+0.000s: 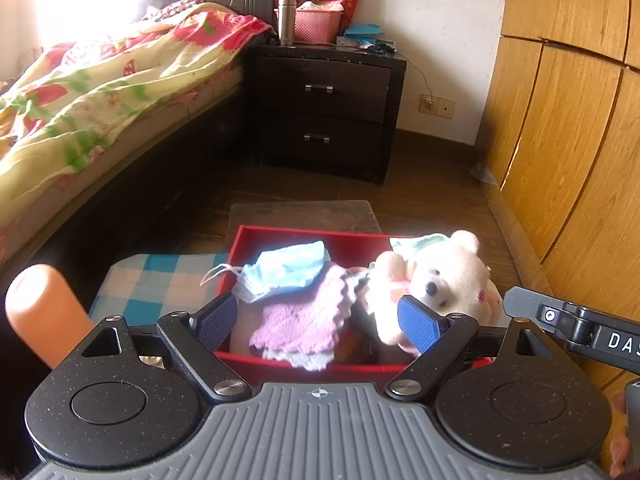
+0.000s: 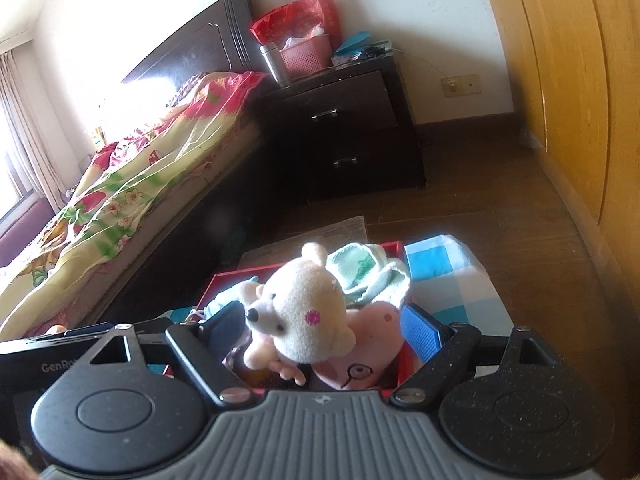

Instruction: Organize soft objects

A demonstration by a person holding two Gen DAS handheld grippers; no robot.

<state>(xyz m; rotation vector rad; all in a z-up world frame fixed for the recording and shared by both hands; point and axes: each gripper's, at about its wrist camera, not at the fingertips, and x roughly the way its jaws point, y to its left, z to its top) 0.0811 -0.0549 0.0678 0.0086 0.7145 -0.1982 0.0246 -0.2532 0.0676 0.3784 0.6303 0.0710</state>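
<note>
Red box (image 1: 304,236): gathers the soft things.
Teddy bear (image 2: 304,312): lies on top.
Left gripper (image 1: 320,322): jaws wide apart, empty.
Right gripper (image 2: 324,330): jaws apart, flanking the bear; contact unclear.

The open red cardboard box (image 1: 280,240) sits on the dark wooden floor (image 1: 432,200), with a blue-and-white checked cloth (image 1: 160,280) just beside it. Inside lie a pale blue face mask (image 1: 286,270) on a pink knitted cloth (image 1: 304,320), and to their right a white plush bear (image 1: 440,276). A folded pale green towel (image 2: 364,272) lies behind the bear. Farther back, a dark two-drawer nightstand (image 1: 320,112) stands between the quilt-covered bed (image 1: 100,92) on the left and the tan wooden wardrobe (image 1: 568,120) on the right.
</note>
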